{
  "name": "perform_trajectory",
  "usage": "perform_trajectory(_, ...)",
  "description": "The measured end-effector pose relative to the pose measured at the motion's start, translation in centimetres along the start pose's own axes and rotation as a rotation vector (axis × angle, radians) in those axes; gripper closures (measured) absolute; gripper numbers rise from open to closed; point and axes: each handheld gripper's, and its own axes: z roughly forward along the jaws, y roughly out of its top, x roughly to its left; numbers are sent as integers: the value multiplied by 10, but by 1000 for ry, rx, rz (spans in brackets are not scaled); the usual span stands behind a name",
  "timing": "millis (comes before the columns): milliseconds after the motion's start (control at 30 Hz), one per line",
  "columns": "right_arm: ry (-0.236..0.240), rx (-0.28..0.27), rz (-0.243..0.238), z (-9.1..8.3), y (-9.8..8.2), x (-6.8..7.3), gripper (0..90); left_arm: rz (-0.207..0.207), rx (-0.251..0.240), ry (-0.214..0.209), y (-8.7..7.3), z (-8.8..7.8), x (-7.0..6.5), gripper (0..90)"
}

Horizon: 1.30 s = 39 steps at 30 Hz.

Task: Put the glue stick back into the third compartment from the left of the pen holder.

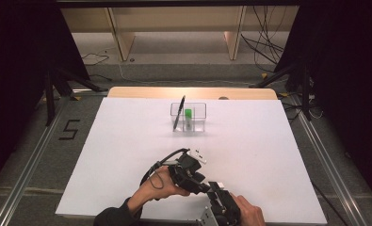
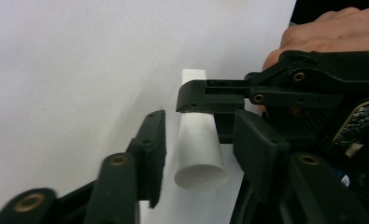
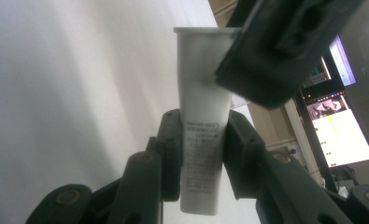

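Note:
A white tube with small black print stands between the pads of my right gripper, which is shut on its printed lower part. In the left gripper view the tube's round end points at the camera between the jaws of my left gripper. Those jaws are open, with a gap on either side of the tube. One finger of the right gripper crosses the tube there. A finger of the left gripper overlaps the tube's top edge. Both grippers meet near the table's front edge.
A clear plastic box stands at the back middle of the white table sheet, holding a leaning black pen and a green-capped item. Dark tripod legs and cables lie on the floor beyond the table.

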Motion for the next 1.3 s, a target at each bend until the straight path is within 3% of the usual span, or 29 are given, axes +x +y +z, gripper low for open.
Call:
perform_trajectory(133,-5,1,-1,0,0,0,704,-10,0,29,-1,-4,2,402)
perform_trajectory(233,-6,5,3,0,-2,0,704,-13,-21,20,-1,-9,6,343)
perform_trajectory(500,-14,7,22,-2,-4,-4,704,-22,-80,24,-5,-31,18,284)
perform_trajectory(600,-7,-1,49,-2,-5,-7,704,-31,-124,39,-7,-43,24,274)
perform_trajectory(667,5,-1,93,-3,-6,-11,704,-39,-168,56,-9,-50,28,266)
perform_trajectory(767,58,-8,147,-4,-10,-20,704,-31,-233,73,-15,-56,33,250)
perform_trajectory(833,72,-22,267,-3,-13,-26,704,-27,-277,85,-23,-57,36,236)
perform_trajectory(1033,207,-78,587,0,-26,-52,704,-58,-391,121,-52,-59,47,213)
perform_trajectory(1300,323,-122,914,15,-45,-86,703,-104,-540,167,-85,-64,54,204)
